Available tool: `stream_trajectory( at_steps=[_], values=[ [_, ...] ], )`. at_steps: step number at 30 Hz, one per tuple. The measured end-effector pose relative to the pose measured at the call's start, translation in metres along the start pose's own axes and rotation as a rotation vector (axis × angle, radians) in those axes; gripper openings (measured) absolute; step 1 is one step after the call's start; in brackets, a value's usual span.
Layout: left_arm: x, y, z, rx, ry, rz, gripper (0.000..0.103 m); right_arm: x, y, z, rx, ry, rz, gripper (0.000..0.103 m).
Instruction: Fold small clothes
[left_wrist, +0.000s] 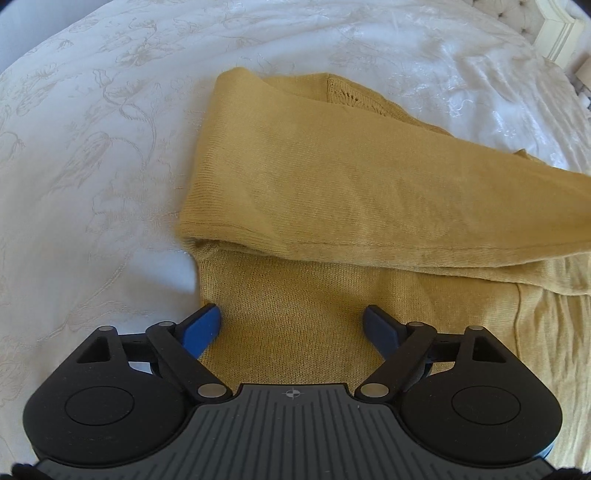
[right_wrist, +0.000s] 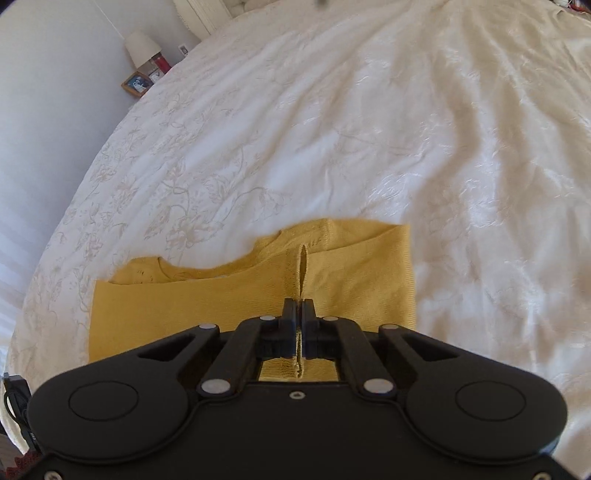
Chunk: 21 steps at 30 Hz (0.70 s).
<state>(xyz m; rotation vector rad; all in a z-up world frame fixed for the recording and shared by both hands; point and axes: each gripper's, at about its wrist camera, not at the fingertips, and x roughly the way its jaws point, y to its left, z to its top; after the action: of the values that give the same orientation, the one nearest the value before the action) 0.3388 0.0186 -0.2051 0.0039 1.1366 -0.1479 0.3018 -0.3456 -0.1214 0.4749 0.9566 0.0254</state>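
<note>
Right gripper (right_wrist: 299, 308) clamps mustard knit sweater (left_wrist: 332, 177).
Left gripper (left_wrist: 291, 321) jaws apart: pin the lower layer, fold flat.

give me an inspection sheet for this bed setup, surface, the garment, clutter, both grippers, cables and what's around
Surface: white bedspread with a floral embossed pattern, lightly wrinkled.
Job's things: one mustard knit sweater, partly folded, a layer doubled over its lower part; neckline visible in the right wrist view.
Clutter: nothing seen on the bed besides the sweater.
Grippers: left gripper open, hovering over the sweater's lower part, nothing between its fingers; right gripper shut on a pinched ridge of sweater fabric.
Cables: a black cable at the lower left edge of the right wrist view.
Surroundings: nightstand with a lamp, a framed photo and a red item; tufted headboard at the far corner.
</note>
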Motion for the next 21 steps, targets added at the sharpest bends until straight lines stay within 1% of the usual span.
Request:
stream_trajectory(
  at_steps=[2,3,5,6,7,9,10,11,12,13,17,21],
  values=[
    [0.0,0.0,0.0,0.002,-0.002,0.002,0.084,0.005,-0.011,0.001,0.004,0.02,-0.054,0.007],
    [0.0,0.0,0.0,0.002,-0.002,0.002,0.084,0.009,-0.017,0.0,0.018,0.032,-0.065,0.008],
    [0.0,0.0,0.001,0.0,0.001,0.001,0.084,0.017,-0.027,-0.003,0.059,0.058,-0.032,0.009],
    [-0.001,0.0,0.001,-0.001,0.004,-0.001,0.084,0.02,-0.027,-0.005,0.055,0.062,-0.033,0.012],
    [-0.002,0.0,0.002,-0.002,0.005,-0.004,0.084,0.022,-0.025,-0.006,0.043,0.066,-0.043,0.019],
    [-0.006,0.002,0.002,-0.002,0.002,-0.011,0.083,0.03,-0.021,-0.01,0.028,0.086,-0.05,0.019],
    [-0.007,0.003,0.002,-0.002,0.001,-0.015,0.083,0.033,-0.02,-0.011,0.029,0.094,-0.053,0.027],
    [-0.009,0.003,0.001,-0.001,0.002,-0.017,0.083,0.037,-0.02,-0.013,0.029,0.104,-0.049,0.043],
    [-0.011,0.004,0.001,0.002,0.001,-0.015,0.083,0.041,-0.019,-0.015,0.027,0.112,-0.053,0.049],
    [-0.014,0.004,0.0,0.003,-0.003,-0.016,0.083,0.043,-0.019,-0.016,0.02,0.116,-0.063,0.051],
    [-0.029,0.004,0.0,0.016,-0.039,-0.022,0.083,0.05,-0.02,-0.018,0.008,0.117,-0.103,0.051],
    [-0.042,0.004,0.003,0.032,-0.082,-0.023,0.083,0.054,-0.025,-0.02,0.02,0.125,-0.089,0.054]
  ],
)
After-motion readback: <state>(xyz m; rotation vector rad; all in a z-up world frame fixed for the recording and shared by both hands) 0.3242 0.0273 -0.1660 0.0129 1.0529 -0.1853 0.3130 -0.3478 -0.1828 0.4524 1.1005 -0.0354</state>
